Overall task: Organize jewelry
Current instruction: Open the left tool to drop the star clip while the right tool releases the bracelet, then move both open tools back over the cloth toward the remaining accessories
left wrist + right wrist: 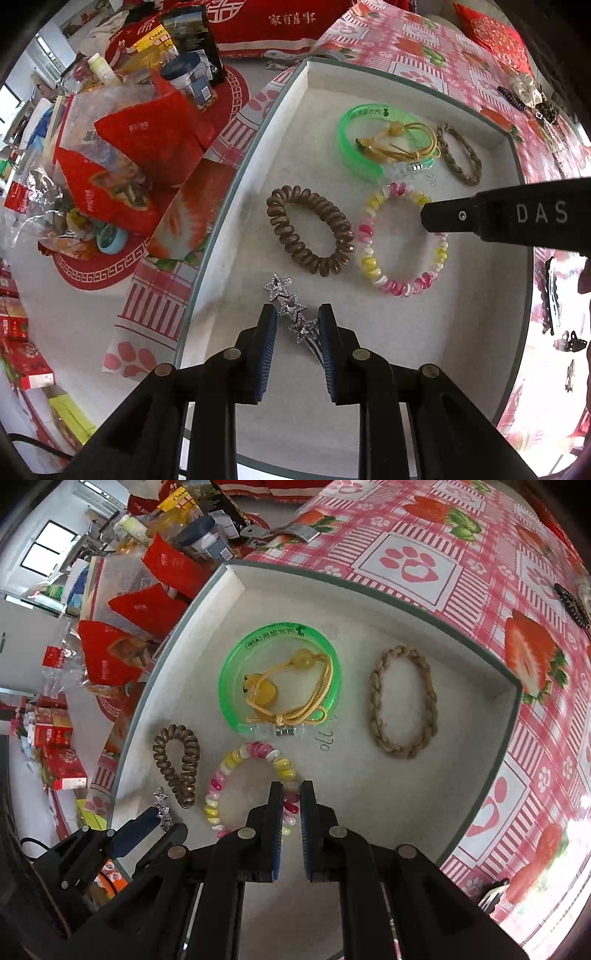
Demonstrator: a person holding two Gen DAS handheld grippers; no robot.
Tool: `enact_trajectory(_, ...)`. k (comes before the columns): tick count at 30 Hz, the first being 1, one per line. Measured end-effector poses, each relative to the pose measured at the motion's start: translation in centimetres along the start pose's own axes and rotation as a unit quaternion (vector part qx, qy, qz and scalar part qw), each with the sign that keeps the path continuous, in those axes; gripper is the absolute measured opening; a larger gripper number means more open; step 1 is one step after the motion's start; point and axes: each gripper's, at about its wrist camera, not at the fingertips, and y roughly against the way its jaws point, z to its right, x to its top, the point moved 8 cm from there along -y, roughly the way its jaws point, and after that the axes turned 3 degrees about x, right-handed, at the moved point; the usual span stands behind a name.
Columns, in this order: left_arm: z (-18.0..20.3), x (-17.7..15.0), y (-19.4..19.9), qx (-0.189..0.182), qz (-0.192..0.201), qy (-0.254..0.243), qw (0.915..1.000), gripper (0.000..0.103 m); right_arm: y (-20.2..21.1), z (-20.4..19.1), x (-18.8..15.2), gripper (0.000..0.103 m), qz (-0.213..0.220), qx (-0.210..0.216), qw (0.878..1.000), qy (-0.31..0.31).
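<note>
Working left to right: your left gripper straddles the star hair clip near the box's left wall, jaws apart, grip uncertain. Brown coil tie, green bangle and braided band already lie in the box. Your right gripper pinches the pink-yellow coil tie. Dark pieces on the tablecloth past the right wall look unsorted. Bare floor lies mid-box.

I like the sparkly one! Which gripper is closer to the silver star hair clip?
Left. The left gripper has its jaws around the silver star hair clip; the right gripper is at the pink-and-yellow spiral hair tie.
</note>
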Motion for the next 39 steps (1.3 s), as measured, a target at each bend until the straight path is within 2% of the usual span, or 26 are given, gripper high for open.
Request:
enact_trajectory(6, 0.4, 0.1, 0.2, 0.017, 0.001, -0.016, 0.9997, 0.030, -0.2, -0.3, 0.3, 0.011, -0.001, 0.007, 1.000, 0.004)
enact_trajectory(7, 0.5, 0.1, 0.3, 0.019, 0.002, -0.016, 0.9997, 0.030, -0.2, -0.4, 0.4, 0.013, -0.002, 0.009, 1.000, 0.003)
enact_trajectory(9, 0.5, 0.1, 0.5, 0.020, 0.002, -0.016, 0.9997, 0.030, -0.1, -0.2, 0.3, 0.026, -0.003, 0.013, 1.000, 0.001)
enact_trajectory(11, 0.5, 0.2, 0.8, 0.022, 0.004, -0.017, 0.9996, 0.030, 0.4, -0.1, 0.2, 0.033, 0.001, 0.015, 1.000, 0.001)
enact_trajectory(17, 0.8, 0.4, 1.6, 0.028, 0.010, -0.028, 0.9992, 0.031, 2.4, 0.2, 0.2, 0.033, 0.020, 0.032, 0.999, -0.006)
enact_trajectory(18, 0.9, 0.5, 1.8, 0.028, 0.010, -0.029, 0.9992, 0.038, 2.8, 0.3, 0.1, 0.033, 0.024, 0.035, 0.999, -0.008)
enact_trajectory(19, 0.9, 0.5, 2.0, 0.028, 0.012, -0.028, 0.9992, 0.068, 3.3, 0.4, 0.1, 0.033, 0.028, 0.037, 0.999, -0.010)
enact_trajectory(20, 0.9, 0.6, 2.3, 0.030, 0.017, -0.026, 0.9991, 0.087, 3.8, 0.5, 0.1, 0.033, 0.033, 0.040, 0.999, -0.012)
enact_trajectory(22, 1.0, 1.0, 3.2, 0.035, 0.037, -0.026, 0.9984, 0.088, 4.8, 0.8, 0.0, 0.033, 0.040, 0.044, 0.998, -0.017)
enact_trajectory(28, 2.4, 2.0, 4.2, 0.023, 0.030, -0.037, 0.9986, 0.088, 7.6, 3.1, -0.6, 0.036, 0.063, 0.046, 0.996, -0.044)
enact_trajectory(29, 2.7, 2.2, 4.5, 0.020, 0.031, -0.038, 0.9986, 0.089, 8.3, 3.9, -0.9, 0.039, 0.067, 0.044, 0.995, -0.053)
enact_trajectory(31, 3.7, 2.7, 4.8, 0.015, 0.032, -0.043, 0.9985, 0.103, 9.3, 5.5, -1.1, 0.046, 0.076, 0.040, 0.994, -0.068)
enact_trajectory(32, 4.2, 3.0, 5.2, 0.011, 0.038, -0.045, 0.9982, 0.103, 10.0, 6.6, -1.4, 0.052, 0.082, 0.035, 0.993, -0.078)
enact_trajectory(35, 6.9, 3.7, 6.1, -0.003, 0.042, -0.068, 0.9968, 0.103, 11.6, 9.6, -2.1, 0.060, 0.097, 0.022, 0.990, -0.104)
enact_trajectory(39, 10.5, 4.3, 7.3, -0.022, 0.047, -0.097, 0.9940, 0.103, 13.6, 14.3, -3.4, 0.062, 0.113, 0.001, 0.983, -0.147)
